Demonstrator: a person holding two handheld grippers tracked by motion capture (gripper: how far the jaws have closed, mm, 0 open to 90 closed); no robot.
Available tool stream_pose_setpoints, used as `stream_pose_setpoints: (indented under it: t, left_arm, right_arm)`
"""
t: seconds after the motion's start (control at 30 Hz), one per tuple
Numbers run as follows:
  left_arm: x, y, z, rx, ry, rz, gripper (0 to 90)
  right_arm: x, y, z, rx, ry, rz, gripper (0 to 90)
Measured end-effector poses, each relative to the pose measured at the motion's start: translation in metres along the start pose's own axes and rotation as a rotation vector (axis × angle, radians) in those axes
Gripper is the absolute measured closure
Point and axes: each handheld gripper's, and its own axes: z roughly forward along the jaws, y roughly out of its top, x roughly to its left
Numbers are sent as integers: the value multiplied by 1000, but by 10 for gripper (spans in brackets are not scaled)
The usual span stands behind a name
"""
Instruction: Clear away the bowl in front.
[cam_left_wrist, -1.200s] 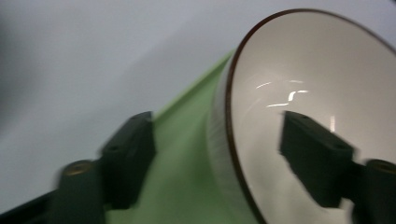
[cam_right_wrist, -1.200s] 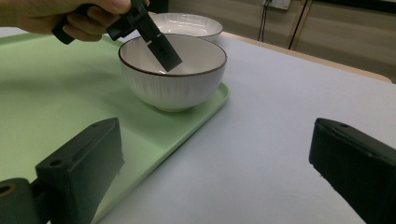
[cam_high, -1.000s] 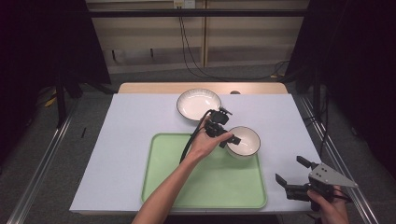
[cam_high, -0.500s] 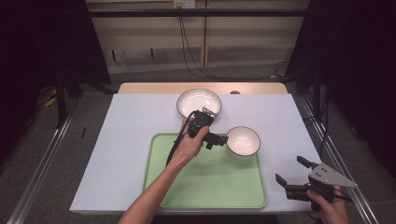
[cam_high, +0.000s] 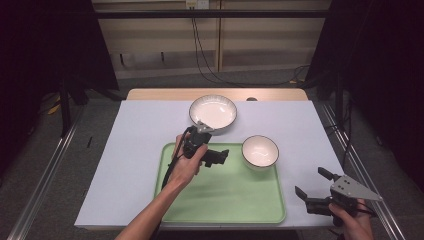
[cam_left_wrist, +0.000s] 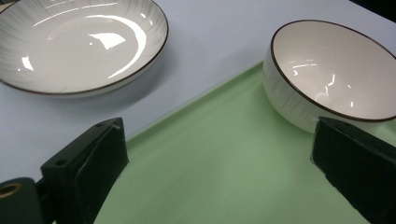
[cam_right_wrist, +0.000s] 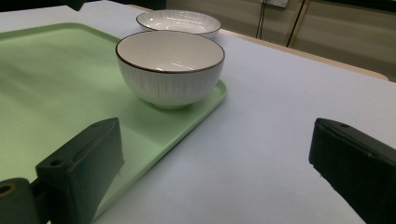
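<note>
Two jaws of the left gripper gape empty; approach the wide white ribbed plate level, pinching its near rim. Right gripper idles, jaws apart.

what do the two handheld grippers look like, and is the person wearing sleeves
Both are black two-jaw tools with blocky, flat-faced jaws. The left gripper trails a black cable along a bare, sleeveless forearm. The right gripper carries a grey three-cornered plate on top; its hand shows no sleeve.
</note>
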Motion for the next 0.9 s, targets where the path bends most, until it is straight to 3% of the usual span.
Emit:
stream_pose_setpoints:
  t: [0.07,0.13,0.23,0.33,0.53,0.67,0.8,0.83,0.9]
  left_arm:
    - [3,-6,-6,-22,-16,-1,44]
    - [5,-11,-9,-27,12,-17,44]
    - [9,-21,-16,-54,6,-38,32]
    - [12,-30,-26,-80,47,-46,25]
    - [17,-42,-44,-112,77,-47,28]
    - [21,-53,-54,-92,102,-17,31]
    - [25,-64,-62,-121,113,-50,31]
    - [26,-67,-65,-110,117,-38,26]
    - [27,-73,-70,-109,128,-53,31]
  right_arm:
    - [0,0,0,-3,-1,-3,25]
    - [0,0,0,-4,-1,-5,25]
    - [0,0,-1,-1,6,1,25]
    - [0,0,-1,0,4,0,25]
    - [1,0,-1,1,3,3,24]
    - [1,0,-1,2,-1,0,24]
    - [1,0,-1,3,-3,0,24]
    - [1,0,-1,2,-1,0,24]
    - [1,0,-1,3,-3,1,24]
